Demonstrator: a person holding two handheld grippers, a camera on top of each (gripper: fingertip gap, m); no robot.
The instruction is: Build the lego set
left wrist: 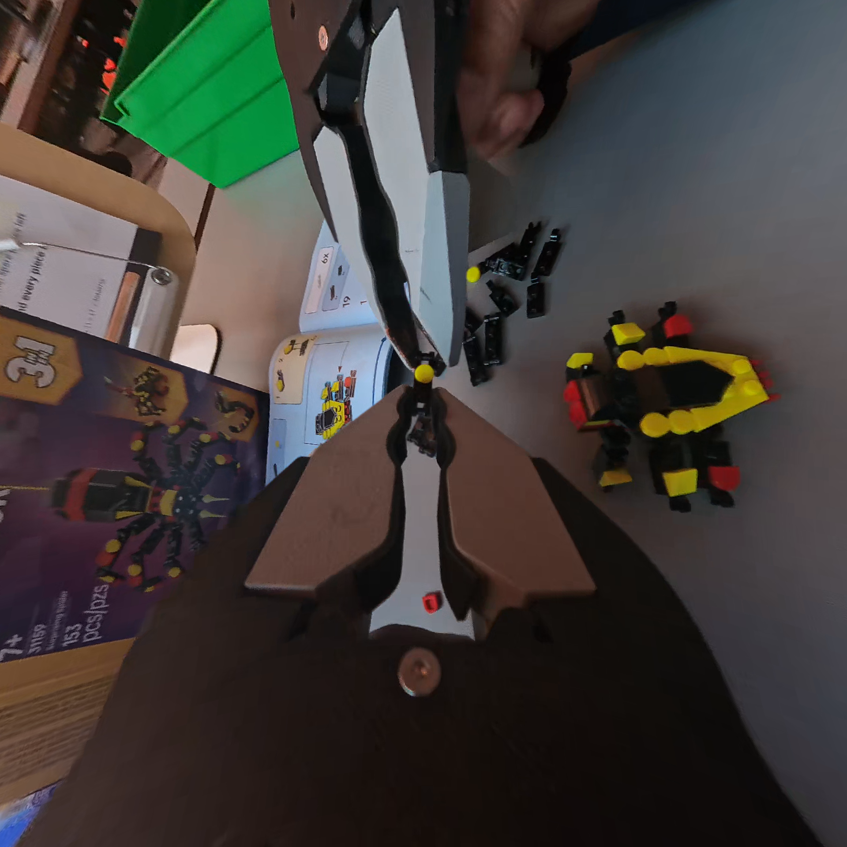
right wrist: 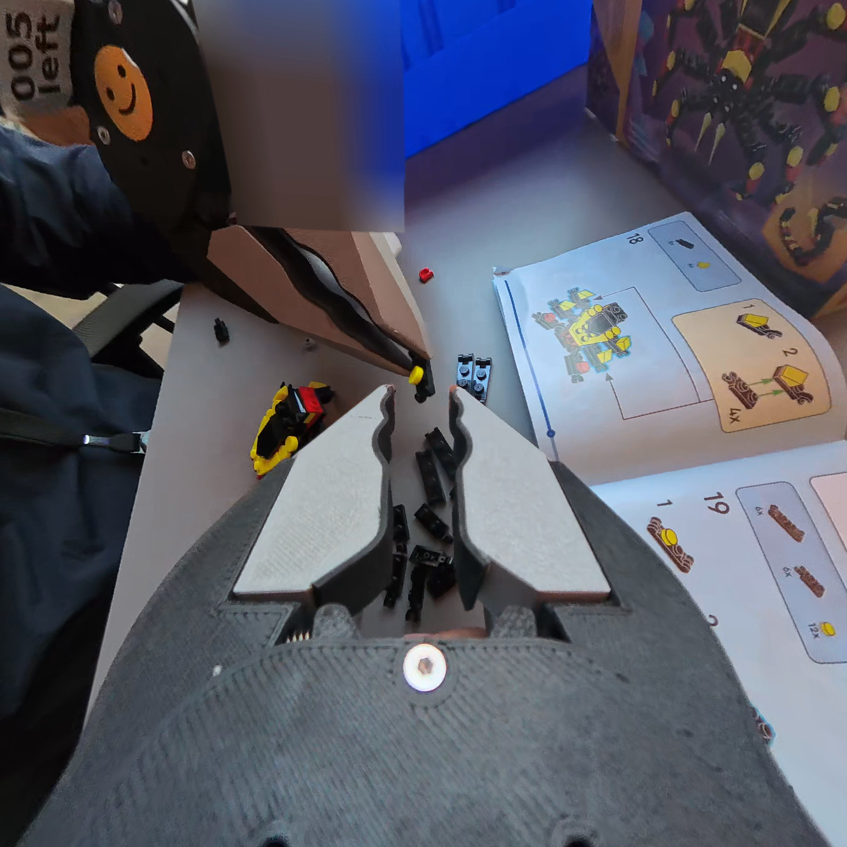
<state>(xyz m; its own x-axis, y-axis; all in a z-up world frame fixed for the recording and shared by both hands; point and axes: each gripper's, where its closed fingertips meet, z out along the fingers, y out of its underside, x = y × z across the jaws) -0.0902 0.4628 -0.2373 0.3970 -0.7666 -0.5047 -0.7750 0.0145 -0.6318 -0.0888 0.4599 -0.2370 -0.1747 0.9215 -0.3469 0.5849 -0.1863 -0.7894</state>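
My left gripper (left wrist: 421, 403), with brown fingers, is shut on a small black hinge piece (left wrist: 419, 424) that has a yellow round stud (left wrist: 422, 373) on its end. In the right wrist view it comes in from the upper left (right wrist: 419, 366) with the same piece (right wrist: 425, 388) and stud (right wrist: 415, 374). My right gripper (right wrist: 420, 389), with grey fingers, is open, its tips just short of the held piece on either side. In the left wrist view it reaches down from above (left wrist: 428, 362). The part-built yellow, black and red spider body (left wrist: 673, 403) lies on the table (right wrist: 288, 421).
Several loose black pieces (left wrist: 504, 293) lie under my right gripper (right wrist: 431, 527), with a loose yellow stud (left wrist: 473, 274). A red piece (right wrist: 426, 274), the open instruction booklet (right wrist: 664, 366), the set's box (left wrist: 114, 481), a green bin (left wrist: 206, 91) and a blue bin (right wrist: 481, 68) surround them.
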